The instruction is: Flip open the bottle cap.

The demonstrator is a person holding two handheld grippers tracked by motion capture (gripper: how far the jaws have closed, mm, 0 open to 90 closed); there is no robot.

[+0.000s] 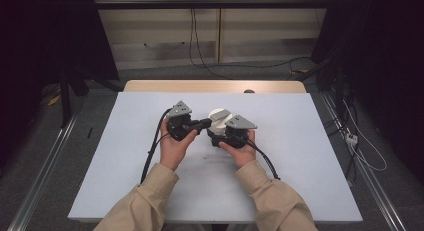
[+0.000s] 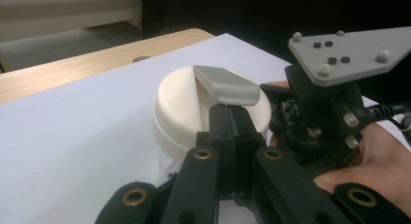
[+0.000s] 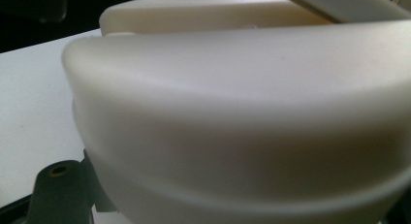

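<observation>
Where the person's beige sleeves [image 1: 150,201] come in at the bottom of the high view, both hands meet near the middle of the white sheet [image 1: 300,156] that covers the table, each holding a gripper with a grey three-cornered plate on top. Between them sits a round cream-white container [image 1: 218,120], largely hidden there by the plates and hands.

From the left gripper view comes what the high view hides: the container has a flat round lid crossed by a grey bar handle [image 2: 227,84], and the left gripper [image 2: 231,118] has its two black jaws pressed together, their tips right at the near end of that handle and under it. Whether they pinch the handle or merely touch it cannot be told. The lid is on, so the container's contents cannot be seen. Just to the right of it in this view stands the right gripper's plate [image 2: 349,54], with the right hand [image 2: 383,161] below.

Seen from the right gripper [image 1: 220,136], the cream wall [image 3: 232,127] is blurred and very close, the grey handle crossing the top right corner; a black jaw lies against the lower left of the wall, so these tongs grasp the container's body.

Farther off, the wooden table edge [image 1: 215,86] shows beyond the sheet, then grey floor with cables.
</observation>
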